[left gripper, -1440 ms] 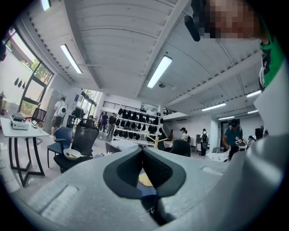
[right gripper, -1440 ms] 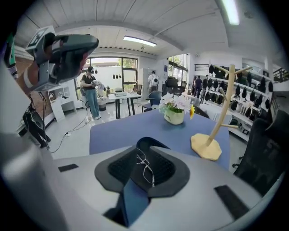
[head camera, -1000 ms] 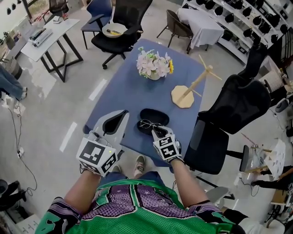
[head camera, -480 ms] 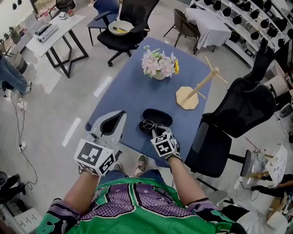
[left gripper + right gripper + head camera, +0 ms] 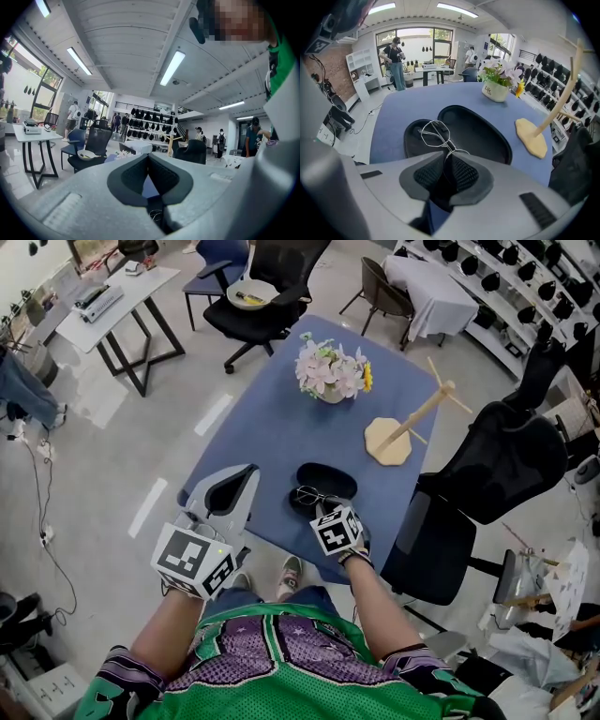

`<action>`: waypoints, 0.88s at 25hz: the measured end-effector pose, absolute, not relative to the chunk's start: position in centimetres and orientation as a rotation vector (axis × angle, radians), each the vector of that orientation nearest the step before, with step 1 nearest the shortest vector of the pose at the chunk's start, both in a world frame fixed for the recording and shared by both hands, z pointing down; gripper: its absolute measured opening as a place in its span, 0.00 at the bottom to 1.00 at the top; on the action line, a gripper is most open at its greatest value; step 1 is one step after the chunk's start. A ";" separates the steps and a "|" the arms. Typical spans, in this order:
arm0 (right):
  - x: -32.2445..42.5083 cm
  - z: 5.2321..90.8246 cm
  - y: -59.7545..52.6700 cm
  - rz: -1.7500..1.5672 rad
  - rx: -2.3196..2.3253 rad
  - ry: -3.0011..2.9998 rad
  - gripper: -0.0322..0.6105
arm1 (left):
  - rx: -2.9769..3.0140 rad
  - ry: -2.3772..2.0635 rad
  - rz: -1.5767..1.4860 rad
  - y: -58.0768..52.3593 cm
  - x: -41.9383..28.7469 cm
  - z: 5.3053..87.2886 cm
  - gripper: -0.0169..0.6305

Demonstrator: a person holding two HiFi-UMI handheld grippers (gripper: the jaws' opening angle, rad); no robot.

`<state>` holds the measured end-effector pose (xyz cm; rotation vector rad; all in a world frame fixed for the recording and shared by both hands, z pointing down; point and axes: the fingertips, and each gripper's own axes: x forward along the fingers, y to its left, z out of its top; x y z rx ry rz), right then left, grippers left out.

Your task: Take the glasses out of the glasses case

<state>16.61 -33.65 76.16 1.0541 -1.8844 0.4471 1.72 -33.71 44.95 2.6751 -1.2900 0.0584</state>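
Two grippers: the left gripper (image 5: pixel 246 474) and the right gripper (image 5: pixel 322 507) are hovering at the near end of the blue table (image 5: pixel 272 427), each in one of the person's hands.
Right gripper: its jaws are pressing together on the thin wire frame of the glasses (image 5: pixel 435 133), with one lens ring pinched between the dark pads.
Glasses: the free lens ring is sticking out past the pads and hanging over the near half of the glasses case (image 5: pixel 483 136). Whether it is touching the lining cannot be told.
Glasses case: a black clamshell is lying open on the blue table close to its near edge, both halves facing up.
Left gripper: its pads are meeting at the tips with nothing between them. It is hanging left of the case and apart from it.
Flower pot (image 5: pixel 330 392): a white pot is holding pink and white blooms and one yellow one, and is standing toward the far end of the table, well apart from the case.
Wooden stand (image 5: pixel 389 442): its round base is sitting on the table between pot and case, to the right, with a pegged post leaning up from it.
Bowl (image 5: pixel 246 294): it is resting on a black office chair (image 5: pixel 281 306) beyond the table and is holding something yellow.
Crowding: a second office chair (image 5: pixel 497 470) is standing against the table's right edge, near the right gripper.
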 end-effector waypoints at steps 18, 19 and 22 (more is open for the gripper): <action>16.9 75.9 -33.8 0.442 1.089 -1.870 0.08 | 2.669 -1.308 -0.016 -32.7 1.2 43.3 0.05; 16.9 75.8 -33.8 0.441 1.091 -1.874 0.08 | 2.669 -1.312 -0.024 -32.5 1.2 43.1 0.05; 17.0 75.7 -33.8 0.434 1.088 -1.885 0.08 | 2.669 -1.329 -0.044 -32.1 1.1 42.7 0.05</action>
